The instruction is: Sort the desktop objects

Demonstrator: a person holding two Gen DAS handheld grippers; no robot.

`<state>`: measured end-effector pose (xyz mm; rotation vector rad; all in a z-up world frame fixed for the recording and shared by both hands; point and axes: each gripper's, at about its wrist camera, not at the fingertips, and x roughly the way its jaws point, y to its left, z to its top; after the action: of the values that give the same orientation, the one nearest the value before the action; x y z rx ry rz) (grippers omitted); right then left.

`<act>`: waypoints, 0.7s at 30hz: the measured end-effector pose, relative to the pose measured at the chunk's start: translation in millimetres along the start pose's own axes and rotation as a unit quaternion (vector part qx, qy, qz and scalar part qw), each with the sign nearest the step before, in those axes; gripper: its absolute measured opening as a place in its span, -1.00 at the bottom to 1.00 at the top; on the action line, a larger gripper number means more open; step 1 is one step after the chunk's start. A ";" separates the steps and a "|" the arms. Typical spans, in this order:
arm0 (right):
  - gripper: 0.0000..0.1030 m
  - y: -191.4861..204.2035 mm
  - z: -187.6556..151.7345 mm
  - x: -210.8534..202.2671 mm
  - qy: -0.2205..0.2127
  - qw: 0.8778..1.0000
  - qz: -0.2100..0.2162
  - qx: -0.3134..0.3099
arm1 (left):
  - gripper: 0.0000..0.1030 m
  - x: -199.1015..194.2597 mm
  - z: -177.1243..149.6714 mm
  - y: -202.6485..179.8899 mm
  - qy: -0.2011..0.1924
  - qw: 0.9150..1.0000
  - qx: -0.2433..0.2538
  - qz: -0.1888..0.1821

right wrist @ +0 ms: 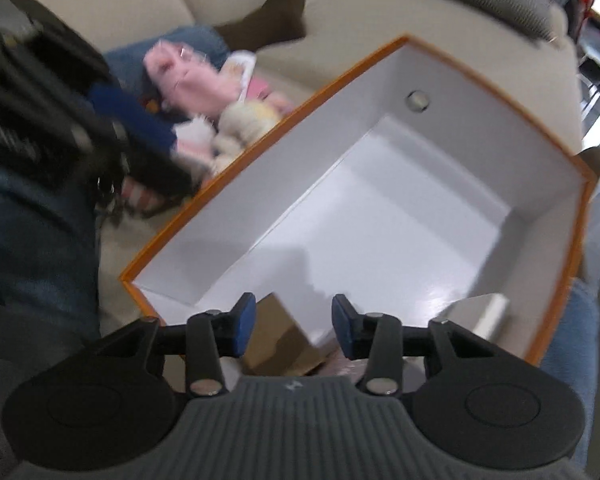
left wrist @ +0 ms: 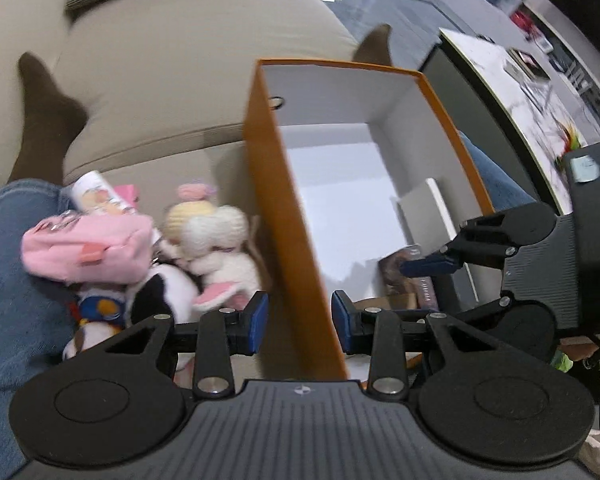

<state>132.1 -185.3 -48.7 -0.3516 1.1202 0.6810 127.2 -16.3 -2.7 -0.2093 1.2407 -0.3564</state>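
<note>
On the beige sofa [left wrist: 160,92] sits an orange box [left wrist: 276,216] with a white interior, open at the top, between the person's jeans-clad legs [left wrist: 16,280]. Left claw [left wrist: 300,322] has its jaws wide apart, straddling the box's near orange wall, one blue pad outside, one inside, holding nothing. Just left of the box lies a heap of soft toys: pink pouch [left wrist: 88,250], cream knitted plush [left wrist: 216,236], black-and-white plush [left wrist: 168,292], and a small white tube with a cartoon print [left wrist: 100,196] behind the pouch. Right claw [right wrist: 294,326] hovers over the box's near end, jaws wide, empty; its side view shows in the left camera too. Inside the box near that end: a brown cardboard piece [right wrist: 284,340], a white flat slab [left wrist: 428,216] leaning against the wall, and a dark booklet-like item [left wrist: 400,276], blurred. Box floor [right wrist: 380,220] beyond is bare white. Toy heap [right wrist: 220,120] appears motion-blurred in the right view. Marble-top table [left wrist: 520,92] stands to the right, well apart.
</note>
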 end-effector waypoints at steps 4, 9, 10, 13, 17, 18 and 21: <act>-0.13 2.0 8.2 19.0 0.043 0.999 0.002 0.002 | -0.22 -1.8 -6.8 12.0 -0.011 1.000 -0.012 -0.010; -0.11 4.8 12.5 33.5 0.087 0.996 0.014 0.007 | -0.22 -7.2 -12.9 30.3 -0.022 0.999 -0.022 -0.023; -0.11 6.3 13.6 34.3 0.093 0.996 0.016 0.007 | -0.22 -7.5 -14.1 33.3 -0.023 0.999 -0.025 -0.026; -0.09 11.5 14.6 34.9 0.107 0.994 0.013 0.010 | -0.22 -7.9 -17.3 39.0 -0.026 0.999 -0.025 -0.037; 0.03 17.3 19.0 38.2 0.125 0.992 0.013 0.018 | -0.22 -10.8 -21.1 44.6 -0.036 0.998 -0.024 -0.044; 0.04 17.8 20.5 40.5 0.131 0.991 0.009 0.022 | -0.22 -12.7 -22.1 46.3 -0.040 0.998 -0.026 -0.048; 0.02 18.0 21.2 49.6 0.148 0.988 0.000 0.033 | -0.22 -16.9 -25.3 50.7 -0.051 0.997 -0.030 -0.055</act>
<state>148.3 -143.6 -83.7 -0.4042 1.4217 0.6020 106.1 38.0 -13.3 -0.3443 1.1426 -0.4001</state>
